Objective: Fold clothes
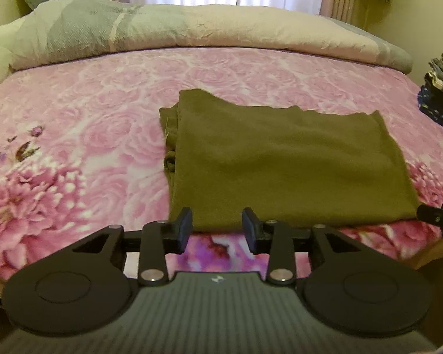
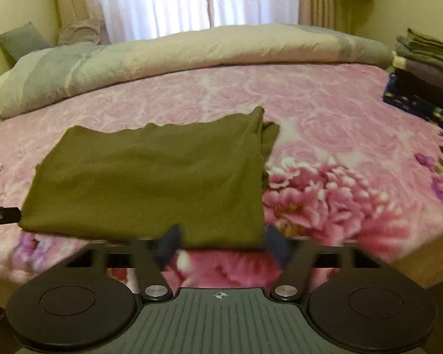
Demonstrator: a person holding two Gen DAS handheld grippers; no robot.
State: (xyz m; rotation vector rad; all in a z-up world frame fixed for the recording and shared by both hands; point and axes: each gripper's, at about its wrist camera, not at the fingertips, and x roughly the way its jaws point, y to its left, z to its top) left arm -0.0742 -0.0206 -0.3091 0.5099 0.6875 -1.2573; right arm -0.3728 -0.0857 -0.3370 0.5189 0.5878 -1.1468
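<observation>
Garment: the olive-green garment (image 1: pixel 283 165) lies folded into a flat rectangle on the pink floral bedspread (image 1: pixel 82 118), its near edge just ahead of both tools.
Left gripper: your left gripper (image 1: pixel 217 230) stands partly open with nothing between the jaws; the fold's near edge sits just past its tips.
Right gripper: your right gripper (image 2: pixel 224 242) is spread wider and also holds nothing; it is blurred, so I cannot tell whether the pads touch cloth.
Step in hand: this looks like a release after a fold, I judge. Draw both tools straight back and clear of the edge so you do not drag the top layer.
Next fold: if another is wanted, pinch every layer at the near corners, not just the top one.
Left view only: bunched layers and a ragged side at the garment's left edge, worth tidying.
Right view only: the stack of folded clothes (image 2: pixel 425 79) at the bed's right side shows fully here, likely where this piece goes.
</observation>
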